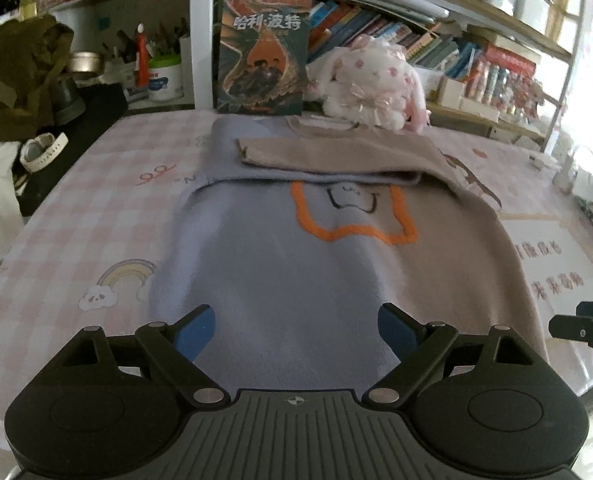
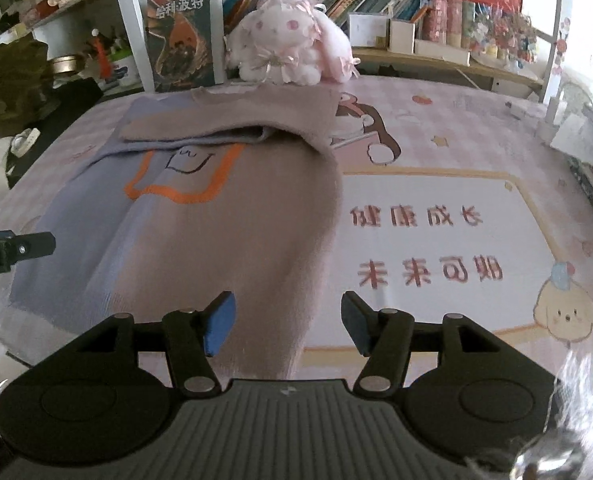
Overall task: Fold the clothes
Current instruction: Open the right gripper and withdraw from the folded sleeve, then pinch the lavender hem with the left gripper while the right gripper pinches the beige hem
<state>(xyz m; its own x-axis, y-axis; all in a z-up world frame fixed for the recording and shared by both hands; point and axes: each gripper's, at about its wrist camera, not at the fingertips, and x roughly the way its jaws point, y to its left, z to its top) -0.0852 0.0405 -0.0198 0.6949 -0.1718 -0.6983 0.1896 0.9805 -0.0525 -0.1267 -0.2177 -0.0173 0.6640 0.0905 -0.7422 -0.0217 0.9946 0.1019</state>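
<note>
Half lavender, half beige knitted sweater (image 1: 280,264) with orange outline, sleeves folded across, flat on pink checked tablecloth (image 1: 96,208). Left gripper (image 1: 296,332) wide open, right gripper (image 2: 286,320) partly open, both above the hem, holding nothing.

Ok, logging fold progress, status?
Left gripper open, right gripper open, both empty. Sweater flat, sleeves folded across top. Plush bunny beyond collar, clear.

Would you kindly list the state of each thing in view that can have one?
sweater: flat on the table, both sleeves folded across the chest, body not yet folded.
left gripper: open, empty, above the hem.
right gripper: open, empty, over the sweater's right edge.
book: closed, standing upright.
plush rabbit: slumped against the shelf.
</note>
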